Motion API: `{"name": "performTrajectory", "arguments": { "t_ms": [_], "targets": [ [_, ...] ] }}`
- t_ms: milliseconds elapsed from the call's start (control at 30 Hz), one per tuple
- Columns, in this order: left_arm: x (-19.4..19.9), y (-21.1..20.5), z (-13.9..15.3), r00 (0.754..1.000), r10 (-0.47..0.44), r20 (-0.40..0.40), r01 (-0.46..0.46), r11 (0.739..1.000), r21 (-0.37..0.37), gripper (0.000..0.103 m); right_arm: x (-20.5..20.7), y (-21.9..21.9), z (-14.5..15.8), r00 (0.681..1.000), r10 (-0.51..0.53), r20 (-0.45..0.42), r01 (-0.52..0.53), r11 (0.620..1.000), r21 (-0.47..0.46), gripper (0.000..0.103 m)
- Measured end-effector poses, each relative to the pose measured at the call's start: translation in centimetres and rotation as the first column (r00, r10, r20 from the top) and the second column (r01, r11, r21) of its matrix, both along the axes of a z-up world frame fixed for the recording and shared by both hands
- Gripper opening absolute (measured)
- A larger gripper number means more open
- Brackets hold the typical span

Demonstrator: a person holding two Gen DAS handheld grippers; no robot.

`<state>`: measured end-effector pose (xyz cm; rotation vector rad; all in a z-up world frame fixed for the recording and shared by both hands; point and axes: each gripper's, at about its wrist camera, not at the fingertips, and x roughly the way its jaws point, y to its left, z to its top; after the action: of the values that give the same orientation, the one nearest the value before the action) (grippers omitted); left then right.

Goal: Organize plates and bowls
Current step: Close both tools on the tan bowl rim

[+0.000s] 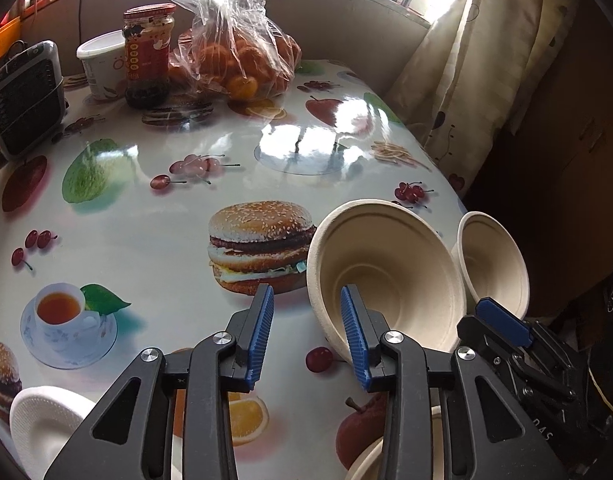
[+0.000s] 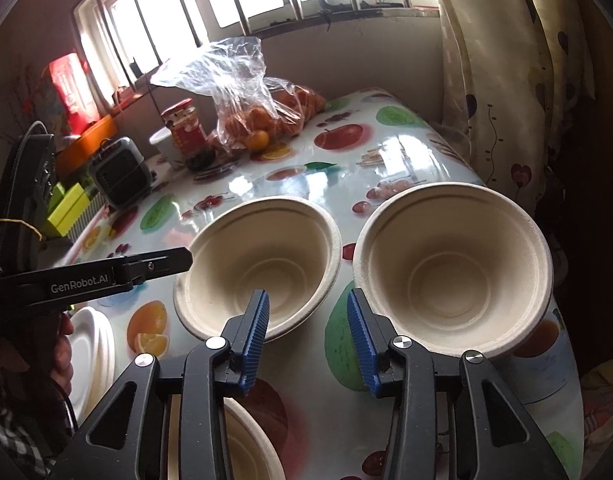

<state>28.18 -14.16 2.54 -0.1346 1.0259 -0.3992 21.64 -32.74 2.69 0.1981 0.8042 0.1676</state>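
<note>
Both tongs are hovering with jaws apart: left gripper (image 1: 306, 336) beside one pulp bowl (image 1: 382, 276), right gripper (image 2: 308, 336) between two, likely preparing to nest them.

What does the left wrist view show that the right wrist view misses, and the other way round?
Only the left wrist view: the printed burger and teacup on the tablecloth, and the right gripper from the side. Only the right wrist view: the red box by the window and the green boxes. Both show: two tan bowls, white plates, jar, bagged oranges, heater, with both grippers open.
</note>
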Motion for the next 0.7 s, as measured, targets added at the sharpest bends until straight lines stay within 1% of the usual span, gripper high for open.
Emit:
{"name": "performTrajectory", "arguments": {
  "t_ms": [200, 300, 367, 433, 500, 700],
  "targets": [
    [0.1, -0.1, -0.2, 1.0, -0.005, -0.015, 0.005, 1.0, 0.007, 0.034, 0.5, 0.1, -0.4, 1.0, 0.005, -0.012, -0.005, 1.0, 0.014, 0.033],
    [0.1, -0.2, -0.3, 1.0, -0.007, -0.012, 0.007, 1.0, 0.014, 0.034, 0.6, 0.1, -0.5, 1.0, 0.009, -0.016, -0.009, 1.0, 0.012, 0.027],
    [0.2, -0.3, -0.5, 1.0, -0.008, -0.015, 0.008, 1.0, 0.017, 0.034, 0.7, 0.1, -0.5, 1.0, 0.008, -0.018, -0.008, 1.0, 0.015, 0.026],
    [0.2, -0.4, -0.7, 1.0, -0.014, -0.019, 0.014, 1.0, 0.022, 0.03, 0.8, 0.1, -0.6, 1.0, 0.004, -0.017, -0.003, 1.0, 0.019, 0.023],
    [0.3, -0.5, -0.9, 1.0, -0.015, -0.023, 0.015, 1.0, 0.025, 0.026, 0.9, 0.0, -0.7, 1.0, 0.003, -0.019, -0.002, 1.0, 0.023, 0.022],
    [0.4, -0.7, -0.9, 1.0, -0.02, -0.021, 0.021, 1.0, 0.014, 0.022, 0.9, -0.1, -0.8, 1.0, 0.003, -0.02, -0.002, 1.0, 0.028, 0.021]
  ]
}}
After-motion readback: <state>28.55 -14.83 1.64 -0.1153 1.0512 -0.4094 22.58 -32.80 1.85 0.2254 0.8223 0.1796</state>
